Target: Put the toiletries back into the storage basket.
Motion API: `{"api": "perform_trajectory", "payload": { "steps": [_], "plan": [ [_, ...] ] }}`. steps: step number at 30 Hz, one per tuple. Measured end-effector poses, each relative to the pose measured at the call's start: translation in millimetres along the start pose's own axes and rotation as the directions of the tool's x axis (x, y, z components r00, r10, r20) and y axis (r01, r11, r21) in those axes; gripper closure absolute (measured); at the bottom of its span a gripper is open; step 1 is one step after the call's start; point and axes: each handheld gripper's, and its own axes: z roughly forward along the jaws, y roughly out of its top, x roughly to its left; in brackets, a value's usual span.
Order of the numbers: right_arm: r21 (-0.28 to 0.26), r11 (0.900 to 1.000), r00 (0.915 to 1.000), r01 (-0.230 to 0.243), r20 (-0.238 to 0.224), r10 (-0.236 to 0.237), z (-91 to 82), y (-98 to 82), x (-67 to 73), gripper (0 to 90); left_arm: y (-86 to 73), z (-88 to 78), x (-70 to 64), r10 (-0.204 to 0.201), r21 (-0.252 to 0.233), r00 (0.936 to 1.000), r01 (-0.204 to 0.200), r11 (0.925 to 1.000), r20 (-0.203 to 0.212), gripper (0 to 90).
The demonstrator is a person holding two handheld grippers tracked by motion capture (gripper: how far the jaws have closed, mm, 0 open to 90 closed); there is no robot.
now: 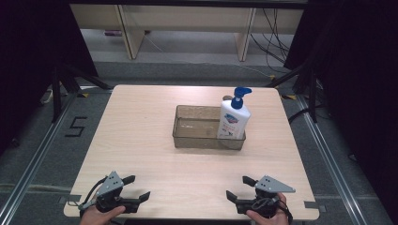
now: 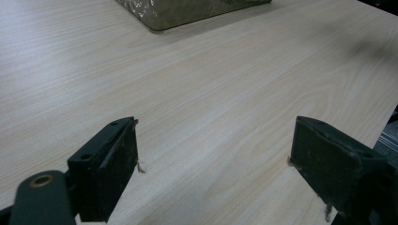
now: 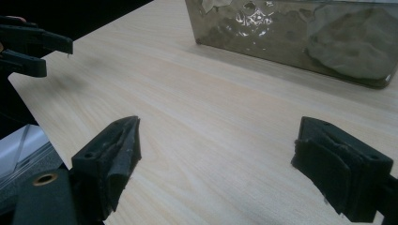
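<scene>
A pale wood table [image 1: 141,140] stands on grey floor [image 1: 37,154]. Ahead of both spread, empty grippers, left [image 1: 136,187] and right [image 1: 237,186], sits a clear bin [image 1: 187,136] holding a pump bottle [image 1: 233,119].

A pump bottle [image 1: 233,118] stands upright in the right end of a clear bin [image 1: 187,139] — mid-table [image 1: 141,140], on pale wood.
</scene>
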Motion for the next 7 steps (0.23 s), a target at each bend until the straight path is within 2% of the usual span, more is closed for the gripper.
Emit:
{"api": "perform_trajectory", "payload": {
  "steps": [1, 3, 4, 7],
  "plan": [
    [-0.001, 1.000, 0.9999, -0.006, -0.012, 0.006, -1.0, 0.3, 0.8, 15.3, 0.0, -0.1, 0.3, 0.002, 0.003, 1.0000, -0.002, 1.0000, -0.002, 14.7],
    [-0.008, 1.000, 0.9999, 0.014, 0.005, -0.014, -0.1, 0.1, -0.5, 15.3, -0.6, 0.9, 0.3, -0.008, 0.004, 0.9999, 0.008, 1.0000, -0.012, 14.7],
    [-0.006, 1.000, 0.9998, 0.020, 0.009, -0.020, 0.0, 0.1, -1.0, 15.3, -0.7, 0.3, 0.6, -0.007, 0.020, 0.9996, 0.007, 0.9998, -0.027, 14.7],
    [-0.002, 1.000, 0.9998, -0.003, -0.018, 0.003, 1.2, -0.3, 0.5, 15.3, -1.4, 0.4, 2.3, -0.013, 0.019, 0.9997, 0.014, 0.9997, -0.022, 14.7]
  ]
}}
